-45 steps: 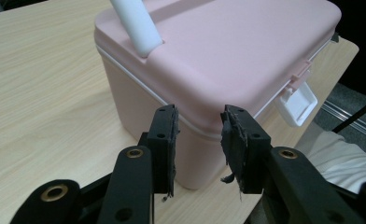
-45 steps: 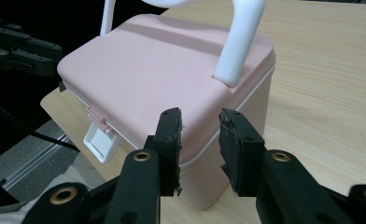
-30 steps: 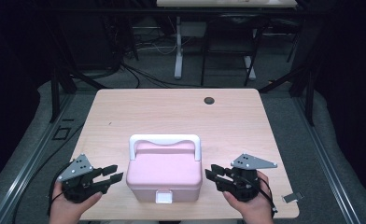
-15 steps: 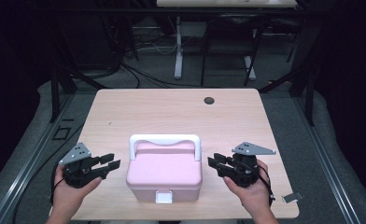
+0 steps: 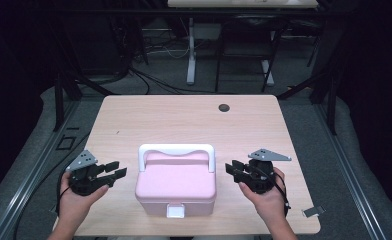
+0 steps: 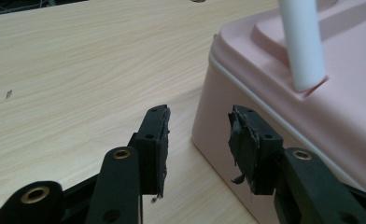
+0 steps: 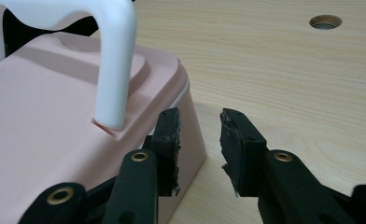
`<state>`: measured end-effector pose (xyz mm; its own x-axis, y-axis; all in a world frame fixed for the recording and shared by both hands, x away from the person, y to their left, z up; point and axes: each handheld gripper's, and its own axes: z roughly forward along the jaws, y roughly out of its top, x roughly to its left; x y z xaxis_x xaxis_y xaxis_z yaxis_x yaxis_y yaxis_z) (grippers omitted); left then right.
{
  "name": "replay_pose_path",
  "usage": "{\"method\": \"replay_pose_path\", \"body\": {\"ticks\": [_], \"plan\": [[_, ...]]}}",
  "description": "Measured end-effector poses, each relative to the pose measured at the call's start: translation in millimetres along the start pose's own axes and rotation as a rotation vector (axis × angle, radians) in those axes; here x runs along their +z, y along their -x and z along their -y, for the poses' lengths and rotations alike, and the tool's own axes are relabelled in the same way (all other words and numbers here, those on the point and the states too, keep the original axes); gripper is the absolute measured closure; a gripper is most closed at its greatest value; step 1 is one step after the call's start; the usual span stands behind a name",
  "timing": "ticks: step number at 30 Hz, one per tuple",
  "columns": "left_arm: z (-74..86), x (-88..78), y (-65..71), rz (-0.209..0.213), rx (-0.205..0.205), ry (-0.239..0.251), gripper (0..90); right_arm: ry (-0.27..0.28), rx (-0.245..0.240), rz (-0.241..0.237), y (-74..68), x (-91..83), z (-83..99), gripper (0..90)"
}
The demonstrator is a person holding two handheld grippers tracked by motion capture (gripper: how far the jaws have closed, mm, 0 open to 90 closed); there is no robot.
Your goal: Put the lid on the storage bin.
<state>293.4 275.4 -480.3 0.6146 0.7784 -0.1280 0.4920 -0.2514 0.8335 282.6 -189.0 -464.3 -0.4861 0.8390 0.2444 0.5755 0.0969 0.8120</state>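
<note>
On the light wooden table top [image 5: 184,120], near its front edge and about midway across, a pale pink plastic box with rounded corners [image 5: 176,186] is set. Its lid is raised into a shallow stepped panel, and a white arched plastic handle [image 5: 176,151] stands upright over the rear of the lid, each foot seated in a small recess. A small white latch [image 5: 175,210] is seen at the middle of the front wall. A thin pale seam runs around the box where lid meets body.

To the left of the box, the left gripper [image 5: 115,170] is held in a hand [image 5: 76,200] and pointed at the box's side. Its jaws have just been opening and stand apart with nothing between them; in the left gripper view [image 6: 197,140] the box's corner lies just beyond the gap, and the worn black pads [image 6: 162,140] are not touching it.

To the right of the box, the right gripper [image 5: 232,170] is held in the other hand [image 5: 269,197]. Its jaws are parted and empty, close beside the box's wall in the right gripper view [image 7: 200,140].

A dark round hole [image 5: 224,107] is seen in the table top near its far edge.
</note>
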Motion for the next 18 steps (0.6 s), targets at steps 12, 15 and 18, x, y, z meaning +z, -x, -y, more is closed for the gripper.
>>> {"method": "replay_pose_path", "body": {"ticks": [12, 15, 18], "plan": [[17.2, 6.4, -14.2, -0.034, -0.042, -0.029, 56.0, -0.011, 0.027, 0.050, 17.5, 6.4, 15.8, 67.1], [18.4, 6.6, -14.4, -0.035, -0.051, -0.026, 56.0, -0.001, 0.023, 0.042, 19.6, 7.2, 18.8, 65.7], [19.4, 7.2, -14.6, -0.029, -0.064, -0.025, 55.5, 0.007, 0.009, 0.059, 20.3, 8.3, 21.5, 63.2]]}}
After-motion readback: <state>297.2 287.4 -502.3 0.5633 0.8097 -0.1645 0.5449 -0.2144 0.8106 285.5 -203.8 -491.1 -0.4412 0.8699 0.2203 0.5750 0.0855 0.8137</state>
